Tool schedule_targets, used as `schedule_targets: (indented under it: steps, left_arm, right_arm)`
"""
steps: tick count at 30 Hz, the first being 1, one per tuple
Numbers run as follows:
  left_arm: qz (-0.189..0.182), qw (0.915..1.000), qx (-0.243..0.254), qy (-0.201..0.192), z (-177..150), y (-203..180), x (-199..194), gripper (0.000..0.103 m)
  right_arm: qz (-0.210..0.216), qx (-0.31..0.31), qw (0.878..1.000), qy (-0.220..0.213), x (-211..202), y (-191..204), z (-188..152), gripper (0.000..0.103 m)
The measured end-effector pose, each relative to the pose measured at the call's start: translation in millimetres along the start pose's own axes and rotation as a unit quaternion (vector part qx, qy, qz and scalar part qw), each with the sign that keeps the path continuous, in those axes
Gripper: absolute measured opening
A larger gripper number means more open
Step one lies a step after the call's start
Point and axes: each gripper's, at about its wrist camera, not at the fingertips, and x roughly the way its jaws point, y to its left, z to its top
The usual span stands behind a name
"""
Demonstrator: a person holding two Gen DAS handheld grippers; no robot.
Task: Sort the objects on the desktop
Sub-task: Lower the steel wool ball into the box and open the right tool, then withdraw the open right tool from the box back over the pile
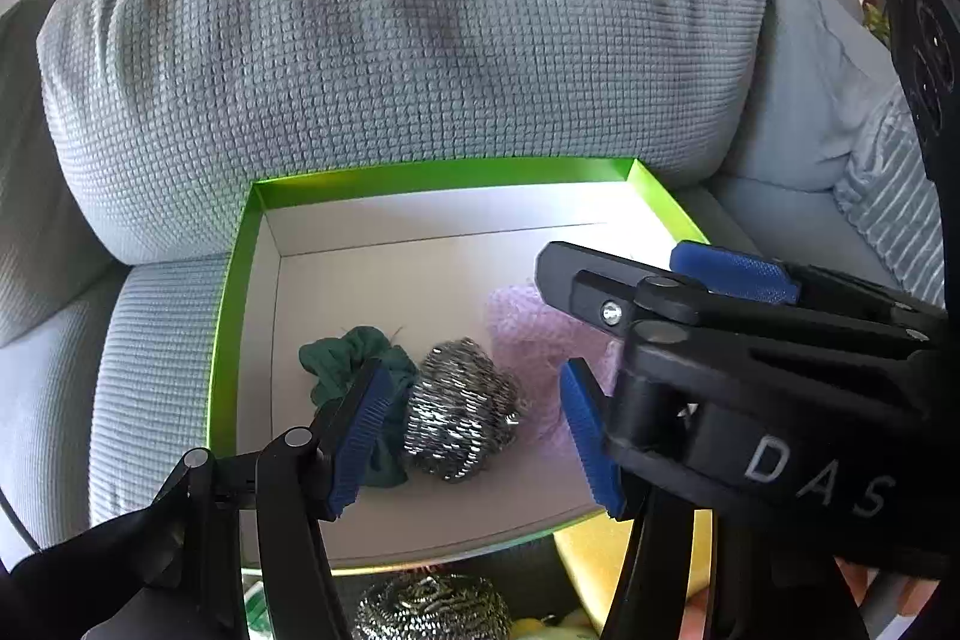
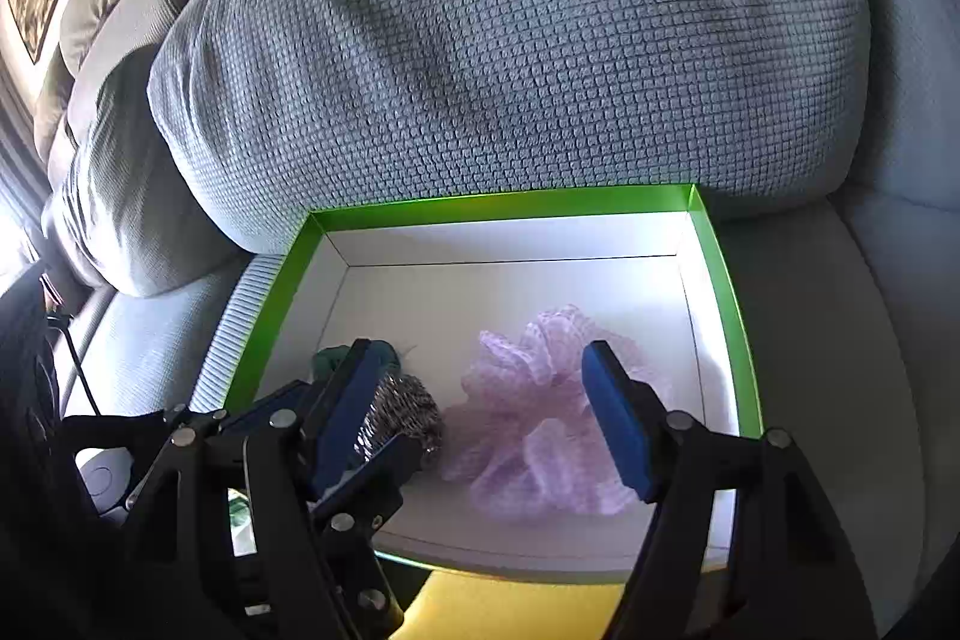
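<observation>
A green-rimmed white box rests on a grey sofa seat. In it lie a dark green scrunchie, a steel wool scourer and a pale purple mesh bath puff. My left gripper is open above the scourer, holding nothing. My right gripper is open over the purple puff, holding nothing; it also shows as the black arm in the left wrist view. The scourer and scrunchie are partly hidden behind the left gripper in the right wrist view. The box rim shows there too.
A large grey waffle-weave cushion leans right behind the box. A second steel scourer and something yellow lie below the box's near edge. A white device sits at the left. Sofa seat extends to the right.
</observation>
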Motion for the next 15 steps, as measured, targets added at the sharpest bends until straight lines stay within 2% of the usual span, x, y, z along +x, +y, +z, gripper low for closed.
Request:
schedule_targets:
  steps: [5, 9, 12, 15]
  left_arm:
    - [0.002, 0.9998, -0.002, -0.018, 3, 3, -17, 0.06]
    - [0.006, 0.9994, 0.006, -0.033, 0, -3, -34, 0.06]
    - [0.022, 0.9989, 0.014, -0.038, -9, -4, -49, 0.06]
    - [0.018, 0.9991, 0.019, -0.034, -17, -5, -62, 0.06]
  right_arm:
    - [0.017, 0.026, 0.999, -0.024, -20, -6, 2, 0.071]
    - [0.026, 0.024, 0.999, -0.031, -41, 1, 2, 0.071]
    - [0.028, 0.017, 0.999, -0.04, -59, 6, -3, 0.07]
    - [0.032, 0.013, 0.999, -0.036, -76, 7, -11, 0.07]
